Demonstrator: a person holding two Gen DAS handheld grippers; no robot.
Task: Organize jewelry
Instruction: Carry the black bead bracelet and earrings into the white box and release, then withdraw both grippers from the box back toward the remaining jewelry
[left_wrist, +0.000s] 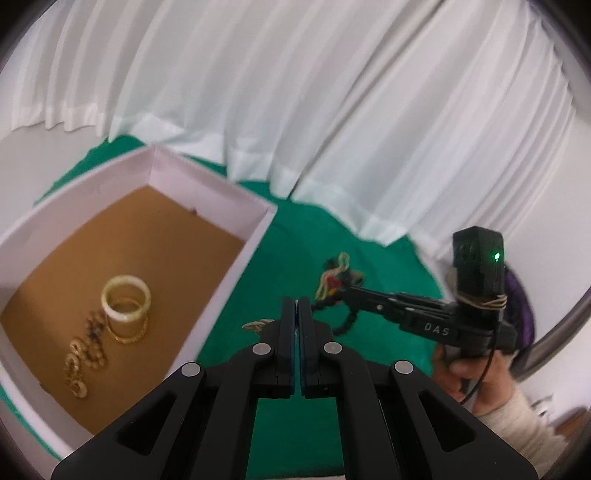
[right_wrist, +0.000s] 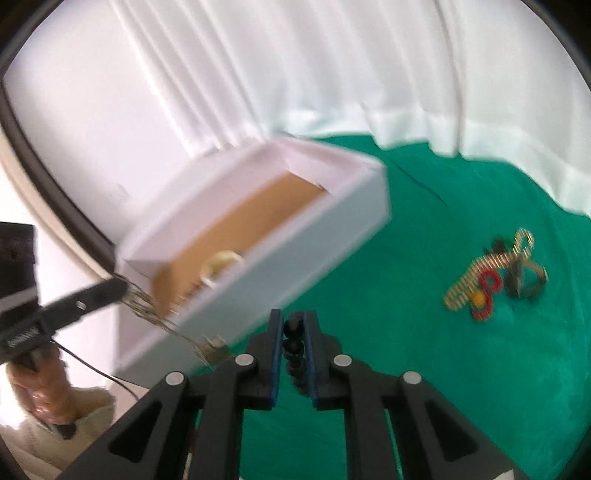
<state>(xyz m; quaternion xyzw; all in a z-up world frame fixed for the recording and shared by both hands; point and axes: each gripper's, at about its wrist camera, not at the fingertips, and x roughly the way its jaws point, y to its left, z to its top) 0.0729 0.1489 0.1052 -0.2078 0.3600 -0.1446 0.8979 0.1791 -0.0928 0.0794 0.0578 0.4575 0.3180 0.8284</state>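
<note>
Black beaded strand (right_wrist: 294, 345) is pinched between the blue pads of the right gripper (right_wrist: 294, 325), beads stacked in the narrow gap and, in the left wrist view, trailing down off the tips above the green cloth (right_wrist: 424, 369). Over on the other side, the left gripper (left_wrist: 296, 314) is pressed together on a thin gold chain (right_wrist: 166, 317), which hangs from its tips beside the near wall of the white box (right_wrist: 295, 251). Inside that box, on the brown floor, lie a cream bangle (left_wrist: 126, 299), a gold bangle (left_wrist: 129, 330) under it and gold link pieces (left_wrist: 77, 365). A small heap of jewelry (right_wrist: 495, 277), gold, red and dark, lies on the cloth well apart from the box, white curtain (left_wrist: 295, 92) behind.
</note>
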